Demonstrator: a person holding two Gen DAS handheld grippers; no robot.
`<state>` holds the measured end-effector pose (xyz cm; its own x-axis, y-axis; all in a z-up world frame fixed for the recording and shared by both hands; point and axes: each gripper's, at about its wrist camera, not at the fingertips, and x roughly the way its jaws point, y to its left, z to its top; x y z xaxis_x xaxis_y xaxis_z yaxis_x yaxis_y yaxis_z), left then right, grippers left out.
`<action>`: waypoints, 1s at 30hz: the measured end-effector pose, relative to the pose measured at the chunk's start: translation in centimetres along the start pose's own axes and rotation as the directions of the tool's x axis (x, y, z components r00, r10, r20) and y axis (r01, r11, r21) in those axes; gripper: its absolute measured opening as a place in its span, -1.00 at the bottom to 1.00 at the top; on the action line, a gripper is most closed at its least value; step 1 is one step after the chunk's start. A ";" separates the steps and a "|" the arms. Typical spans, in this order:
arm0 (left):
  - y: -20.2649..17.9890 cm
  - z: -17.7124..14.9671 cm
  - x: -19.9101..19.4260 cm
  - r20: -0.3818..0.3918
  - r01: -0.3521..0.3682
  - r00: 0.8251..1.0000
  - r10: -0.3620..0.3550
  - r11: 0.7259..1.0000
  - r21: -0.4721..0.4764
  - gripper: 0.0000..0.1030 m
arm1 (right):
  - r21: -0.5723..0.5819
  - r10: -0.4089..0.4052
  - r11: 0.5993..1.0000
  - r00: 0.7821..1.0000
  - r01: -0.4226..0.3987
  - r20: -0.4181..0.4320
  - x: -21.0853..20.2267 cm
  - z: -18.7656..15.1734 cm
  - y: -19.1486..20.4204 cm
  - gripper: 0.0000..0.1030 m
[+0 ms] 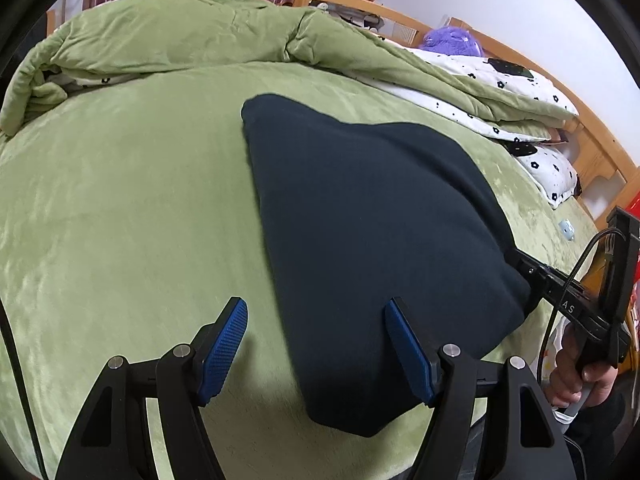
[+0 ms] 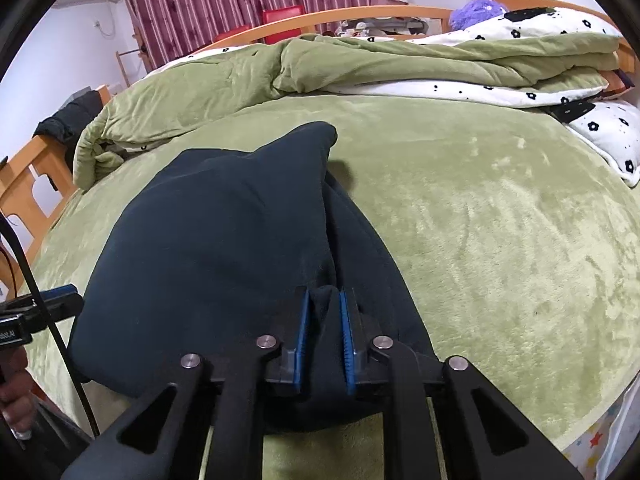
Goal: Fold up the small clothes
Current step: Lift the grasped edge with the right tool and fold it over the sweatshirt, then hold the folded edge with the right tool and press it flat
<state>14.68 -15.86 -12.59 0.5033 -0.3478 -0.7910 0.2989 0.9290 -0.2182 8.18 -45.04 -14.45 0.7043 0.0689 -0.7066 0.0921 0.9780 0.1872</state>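
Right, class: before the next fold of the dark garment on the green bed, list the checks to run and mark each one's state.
1. Right gripper clamps a fold of the dark garment: ok.
2. Left gripper open, holding nothing: ok.
3. Garment lying on the green sheet: ok.
4. Heaped quilt apart from the garment: ok.
5. Garment edges aligned underneath: cannot tell.

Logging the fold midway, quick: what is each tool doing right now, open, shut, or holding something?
Left tool: open, holding nothing, above the bed.
Right tool: shut on a fold of the dark garment.
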 end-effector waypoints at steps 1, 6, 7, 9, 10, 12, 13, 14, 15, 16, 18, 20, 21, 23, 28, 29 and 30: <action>0.1 -0.2 0.0 -0.003 -0.001 1.000 0.001 1.000 0.002 0.39 | -0.008 -0.005 1.000 1.000 0.006 0.002 0.0 -0.1 0.1 -0.78; -0.1 -1.0 1.2 -0.047 -0.055 0.997 0.057 0.998 0.031 0.48 | -0.022 -0.012 1.000 1.000 0.011 -0.023 0.3 -0.1 0.2 -0.76; -0.2 -1.2 1.3 -0.049 -0.061 0.997 0.063 0.998 0.035 0.48 | -0.017 -0.010 1.000 0.999 0.010 -0.031 0.2 0.2 0.1 -0.70; -0.2 -1.5 1.4 -0.049 -0.067 0.996 0.069 0.997 0.041 0.48 | -0.009 0.005 1.000 1.000 -0.005 -0.031 0.0 0.8 -0.1 -0.63; -0.1 -1.6 1.4 -0.051 -0.063 0.997 0.065 0.997 0.043 0.48 | -0.008 0.015 1.000 1.000 -0.016 -0.024 -0.1 1.4 -0.1 -0.55; 0.2 -1.5 1.5 -0.059 -0.044 0.997 0.046 0.999 0.032 0.49 | -0.010 0.024 1.000 1.000 -0.024 -0.007 0.0 2.5 0.0 -0.43; 0.4 -1.4 1.5 -0.062 -0.036 0.997 0.038 0.999 0.025 0.51 | -0.013 0.031 0.999 1.000 -0.031 -0.002 0.3 3.2 0.1 -0.37; 0.6 -1.4 1.6 -0.066 -0.029 0.997 0.031 0.999 0.018 0.52 | -0.013 0.041 0.999 0.999 -0.041 -0.003 0.8 3.9 0.2 -0.36; 0.8 -1.4 1.6 -0.068 -0.023 0.997 0.024 1.000 0.014 0.54 | -0.010 0.046 0.999 0.999 -0.046 -0.008 1.3 4.4 0.3 -0.36; 0.8 -1.4 1.7 -0.069 -0.016 0.997 0.017 1.000 0.013 0.54 | -0.001 0.052 0.999 0.999 -0.052 -0.016 2.2 5.0 0.4 -0.36; 0.8 -1.4 1.7 -0.067 -0.010 0.998 0.011 1.000 0.018 0.55 | 0.027 0.057 0.998 0.997 -0.056 -0.042 4.0 5.9 0.4 -0.36; 0.8 -1.5 1.7 -0.069 -0.006 0.998 0.008 1.000 0.021 0.55 | 0.042 0.072 0.997 0.993 -0.068 -0.093 5.7 6.6 0.5 -0.72; 0.8 -1.5 1.7 -0.070 -0.009 0.997 0.011 1.000 0.022 0.55 | 0.024 0.092 0.996 0.990 -0.090 -0.109 6.0 6.8 0.9 -0.85; 0.7 -1.4 1.7 -0.065 -0.008 0.998 0.010 1.000 0.028 0.55 | -0.079 0.069 0.994 0.997 -0.070 -0.025 4.5 7.3 1.8 -0.87; 0.5 -1.2 1.7 -0.059 0.013 0.998 -0.011 0.999 0.034 0.55 | -0.007 0.046 0.999 0.997 -0.046 -0.058 5.6 6.7 0.0 -0.89; 0.4 -1.2 1.6 -0.058 0.016 0.998 -0.014 0.999 0.036 0.55 | -0.014 0.024 1.000 0.996 -0.026 -0.086 6.5 6.3 0.0 -0.90; 0.3 -1.2 1.6 -0.056 0.016 0.998 -0.014 0.999 0.038 0.55 | -0.022 0.000 1.000 0.994 -0.003 -0.106 7.3 5.7 0.1 -0.89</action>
<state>14.61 -15.95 -14.58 0.4530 -0.3528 -0.8188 0.3373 0.9179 -0.2089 17.29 -45.59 -15.69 0.6256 0.0897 -0.7749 0.0746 0.9819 0.1738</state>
